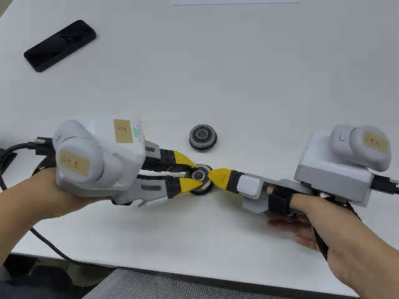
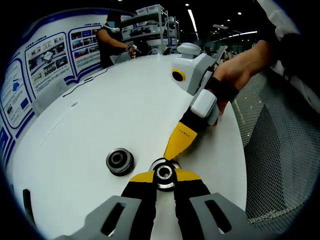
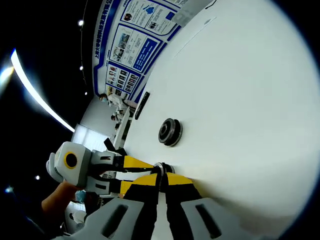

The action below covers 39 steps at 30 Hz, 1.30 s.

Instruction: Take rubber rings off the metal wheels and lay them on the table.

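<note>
A metal wheel with a black rubber ring (image 1: 201,177) sits just above the white table, with my left gripper (image 1: 192,174) shut on it, one yellow jaw on each side. My left gripper view has the same wheel (image 2: 165,175) between its jaw tips (image 2: 165,179). From the right, my right gripper (image 1: 218,177) points at the wheel with its jaws together, pinching the ring at the rim. Its own view has the tips (image 3: 161,179) shut right at the wheel (image 3: 159,168). A second wheel (image 1: 203,137) lies flat on the table a little beyond.
A black phone (image 1: 60,45) lies at the far left of the white table (image 1: 280,75). The table's front edge (image 1: 206,280) runs close below both hands. A black cable (image 1: 12,156) trails off the left gripper. A person (image 2: 112,35) stands far behind.
</note>
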Each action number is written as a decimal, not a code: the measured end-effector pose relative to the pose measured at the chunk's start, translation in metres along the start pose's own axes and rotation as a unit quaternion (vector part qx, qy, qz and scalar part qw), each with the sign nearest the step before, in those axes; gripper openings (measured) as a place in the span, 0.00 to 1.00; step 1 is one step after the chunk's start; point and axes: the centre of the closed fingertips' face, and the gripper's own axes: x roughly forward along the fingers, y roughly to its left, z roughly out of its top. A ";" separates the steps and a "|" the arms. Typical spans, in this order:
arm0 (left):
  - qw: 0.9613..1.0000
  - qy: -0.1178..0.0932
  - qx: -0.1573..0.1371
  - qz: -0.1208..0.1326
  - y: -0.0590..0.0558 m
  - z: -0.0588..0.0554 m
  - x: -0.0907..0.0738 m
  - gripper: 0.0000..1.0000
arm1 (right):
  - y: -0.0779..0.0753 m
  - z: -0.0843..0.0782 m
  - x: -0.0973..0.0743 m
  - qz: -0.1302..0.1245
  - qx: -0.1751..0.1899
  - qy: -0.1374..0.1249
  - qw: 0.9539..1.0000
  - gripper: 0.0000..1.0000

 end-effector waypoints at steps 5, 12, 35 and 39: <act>1.000 0.000 0.000 0.001 0.000 0.000 0.000 0.13 | -0.001 -0.001 -0.001 -0.001 0.009 0.003 1.000 0.03; 1.000 0.000 -0.001 0.002 -0.001 0.000 0.000 0.13 | -0.002 -0.001 -0.001 -0.008 0.001 0.002 1.000 0.02; 1.000 0.001 -0.001 0.005 -0.001 0.001 0.000 0.12 | 0.004 0.000 -0.001 -0.026 -0.043 0.004 0.999 0.00; 1.000 0.001 -0.001 0.004 -0.001 0.001 0.000 0.13 | 0.008 -0.002 -0.002 -0.027 -0.049 0.005 0.998 0.00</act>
